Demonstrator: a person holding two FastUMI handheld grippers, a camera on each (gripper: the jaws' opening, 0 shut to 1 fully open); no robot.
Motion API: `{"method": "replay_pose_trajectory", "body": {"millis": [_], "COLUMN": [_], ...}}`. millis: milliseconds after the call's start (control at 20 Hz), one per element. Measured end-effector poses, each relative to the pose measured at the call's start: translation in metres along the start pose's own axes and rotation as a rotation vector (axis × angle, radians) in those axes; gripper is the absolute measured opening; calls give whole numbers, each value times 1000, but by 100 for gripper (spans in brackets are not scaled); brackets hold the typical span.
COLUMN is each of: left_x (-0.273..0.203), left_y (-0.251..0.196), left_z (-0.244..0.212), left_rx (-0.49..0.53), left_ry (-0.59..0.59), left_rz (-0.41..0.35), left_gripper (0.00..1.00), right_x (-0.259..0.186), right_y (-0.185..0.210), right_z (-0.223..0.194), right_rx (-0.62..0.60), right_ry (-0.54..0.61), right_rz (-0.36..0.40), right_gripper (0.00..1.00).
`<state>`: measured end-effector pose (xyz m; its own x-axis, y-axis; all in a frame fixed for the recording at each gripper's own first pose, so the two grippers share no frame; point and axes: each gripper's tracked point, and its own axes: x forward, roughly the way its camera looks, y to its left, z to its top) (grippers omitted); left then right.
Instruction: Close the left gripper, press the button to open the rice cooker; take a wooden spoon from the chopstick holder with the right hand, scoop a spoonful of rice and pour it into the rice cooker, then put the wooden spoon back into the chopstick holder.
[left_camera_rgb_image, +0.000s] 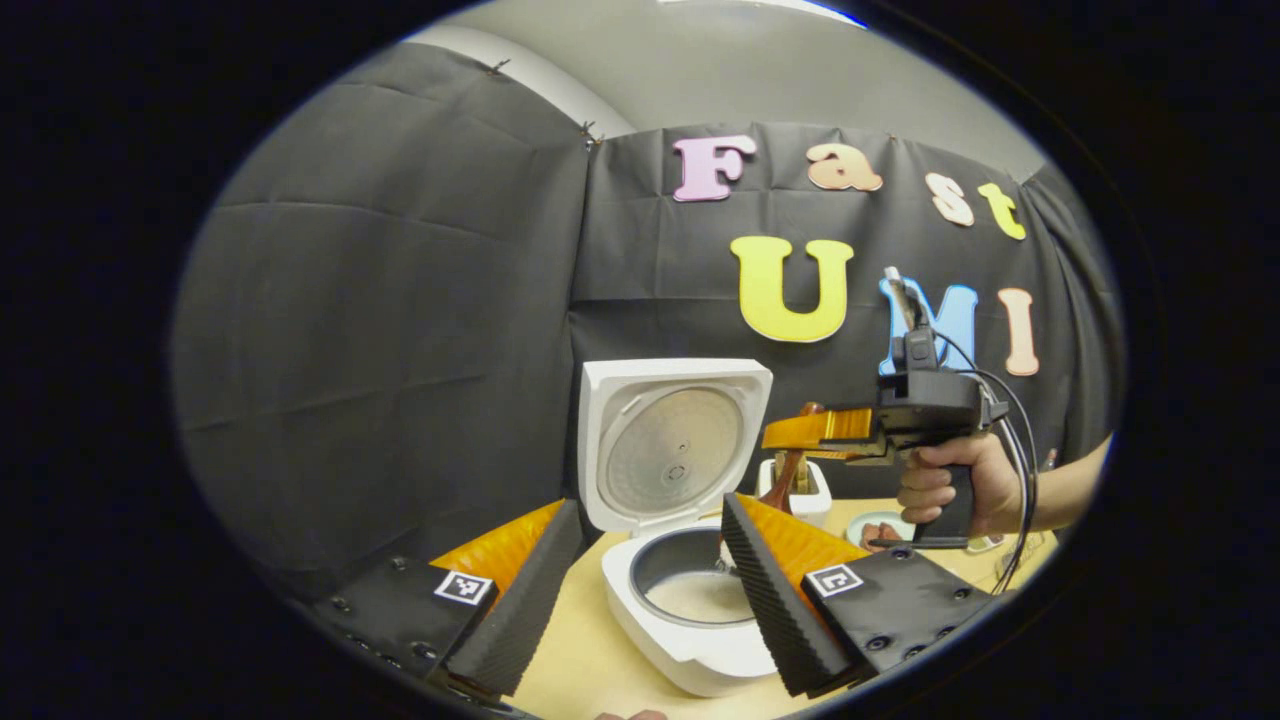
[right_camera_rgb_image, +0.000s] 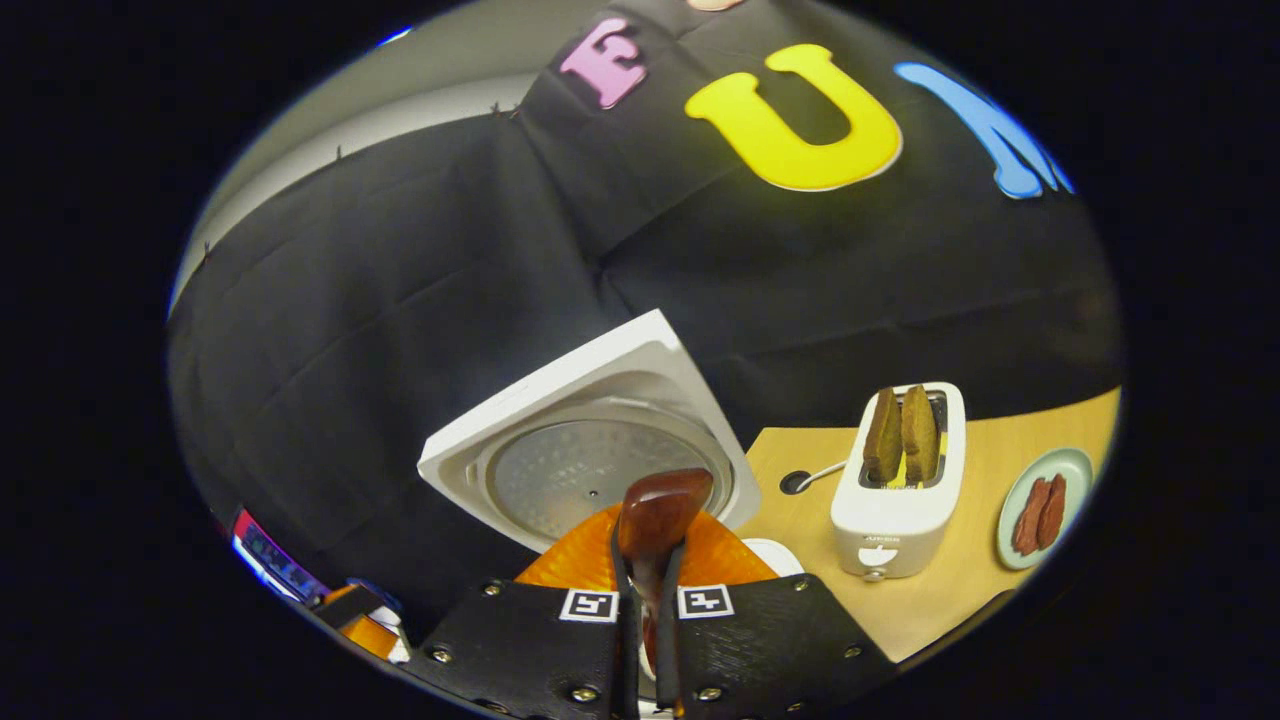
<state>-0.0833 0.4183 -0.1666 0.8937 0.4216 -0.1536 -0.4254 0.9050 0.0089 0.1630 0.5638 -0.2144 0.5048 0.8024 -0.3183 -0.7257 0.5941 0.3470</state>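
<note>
Above the open white rice cooker (left_camera_rgb_image: 690, 600), the right gripper (right_camera_rgb_image: 645, 600) clamps a dark brown wooden spoon (right_camera_rgb_image: 660, 515), seemingly near the white chopstick holder (left_camera_rgb_image: 800, 495); the left gripper (left_camera_rgb_image: 640, 590) is spread apart.

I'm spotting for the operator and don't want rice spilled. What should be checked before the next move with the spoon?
1. Rice cooker lid up: ok.
2. Right claw shut on wooden spoon: ok.
3. Spoon's bowl clear of chopstick holder: cannot tell.
4. Inner pot seated in the cooker: ok.
5. Left claw open and out of the spoon's path: open ok, path cannot tell.
</note>
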Motion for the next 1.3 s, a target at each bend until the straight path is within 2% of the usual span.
{"method": "replay_pose_trajectory", "body": {"millis": [250,450,500,600,650,750,1000,1200,1250,1300], "left_x": [-3,-4,-5,-9,-9,-9,-16,-18,-15,-13], "left_y": [2,2,3,3,2,2,-4,-38,-50,-61], "left_z": [0,-2,-2,-2,-3,-3,0,5,8,12], "left_rx": [-4,-2,-2,0,-2,-4,-9,2,8,10], "left_ry": [2,4,2,0,1,-5,-17,-24,-29,-35], "left_rz": [12,22,25,32,34,34,17,-43,-62,-83], "left_gripper": [98,98,98,98,98,98,97,96,92,92], "right_x": [8,2,0,-1,-4,-6,-32,-59,-70,-81], "right_y": [30,52,56,59,62,60,30,-3,-10,-18], "right_z": [-15,-23,-25,-27,-21,-8,42,68,72,75], "right_rx": [-409,-773,-838,-885,-864,-743,-275,-23,29,88], "right_ry": [67,68,63,40,23,-7,-92,-133,-147,-156], "right_rz": [49,133,146,158,153,135,98,62,55,61], "right_gripper": [7,7,7,7,8,7,7,7,7,7]}}
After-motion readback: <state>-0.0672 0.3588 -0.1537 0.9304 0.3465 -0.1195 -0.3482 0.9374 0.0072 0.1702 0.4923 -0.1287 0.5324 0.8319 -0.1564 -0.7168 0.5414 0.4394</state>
